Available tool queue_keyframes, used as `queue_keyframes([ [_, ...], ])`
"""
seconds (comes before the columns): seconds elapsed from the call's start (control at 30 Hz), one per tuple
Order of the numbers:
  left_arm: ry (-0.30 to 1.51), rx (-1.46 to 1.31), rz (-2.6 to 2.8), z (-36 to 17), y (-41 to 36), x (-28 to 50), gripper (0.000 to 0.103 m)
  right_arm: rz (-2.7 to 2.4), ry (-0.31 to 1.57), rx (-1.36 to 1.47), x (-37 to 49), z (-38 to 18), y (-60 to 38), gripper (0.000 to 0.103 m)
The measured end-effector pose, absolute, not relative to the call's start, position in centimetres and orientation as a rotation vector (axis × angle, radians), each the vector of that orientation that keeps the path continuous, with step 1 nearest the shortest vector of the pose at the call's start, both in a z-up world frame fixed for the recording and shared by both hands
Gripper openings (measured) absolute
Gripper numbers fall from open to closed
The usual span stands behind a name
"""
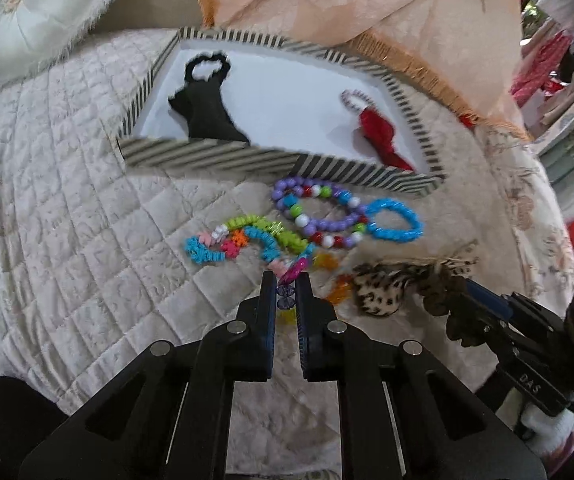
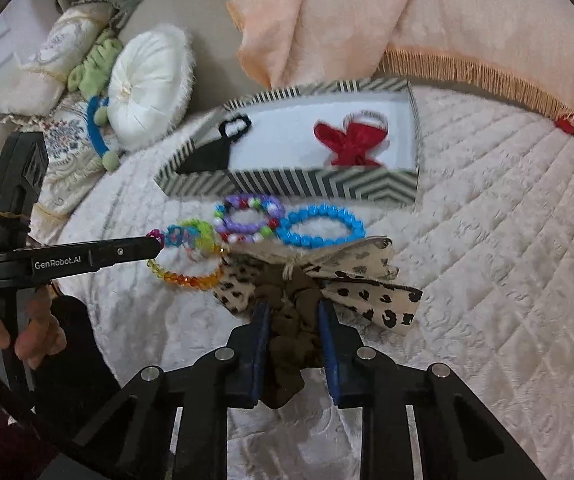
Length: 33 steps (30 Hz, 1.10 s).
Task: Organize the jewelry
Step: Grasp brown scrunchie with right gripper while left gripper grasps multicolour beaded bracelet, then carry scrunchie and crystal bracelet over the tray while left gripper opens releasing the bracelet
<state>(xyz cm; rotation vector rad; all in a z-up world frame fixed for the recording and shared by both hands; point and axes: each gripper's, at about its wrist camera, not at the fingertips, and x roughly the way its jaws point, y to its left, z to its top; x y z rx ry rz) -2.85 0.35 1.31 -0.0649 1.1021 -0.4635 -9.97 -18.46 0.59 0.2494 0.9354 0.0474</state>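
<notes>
A: Start from the striped box [image 1: 215, 156] on the quilt [image 1: 67, 208]. What's already inside it?

B: A black bow [image 1: 207, 112] at one end and a red bow [image 2: 353, 140] at the other, each with its elastic loop. The white floor between them is bare, so there's room for more.

A: And the loose pieces?

B: All just in front of the box's near wall: a purple bead bracelet [image 1: 319, 216], a blue one [image 1: 395, 220] touching it, and a multicolour string [image 1: 243, 240] trailing away from the box.

A: What are the grippers doing?

B: The left gripper [image 1: 287, 284] is pinched shut on a faceted bead bracelet [image 2: 185, 278] (pink and purple beads sit between its fingers, orange ones hang outside). The right gripper [image 2: 293, 312] is clamped on the brown scrunchie of a leopard bow [image 2: 367, 280], nearer the camera than the bracelets.

A: Why grip the scrunchie?

B: My guess: it's the bulky middle, so the ribbon tails hang free instead of crumpling. Likewise a bracelet held by one bead will dangle as a loop, easy to lower over the box wall.
</notes>
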Motion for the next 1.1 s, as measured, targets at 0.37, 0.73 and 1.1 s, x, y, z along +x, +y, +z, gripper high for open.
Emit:
queue_keyframes([
  [0.37, 0.993, -0.054, -0.467, 7.4, 1.4, -3.5, 0.008, 0.070, 0.823, 0.209, -10.8, 6.1, -17.7, 0.020],
  [0.73, 0.923, -0.054, -0.424, 10.1, 2.1, -1.7, 0.008, 0.081, 0.786, 0.180, -9.1, 8.5, -17.3, 0.019],
  [1.1, 0.905, 0.000, -0.388, 10.5, 0.5, 1.2, 0.008, 0.096, 0.779, 0.168, -5.0, 9.7, -18.0, 0.019],
])
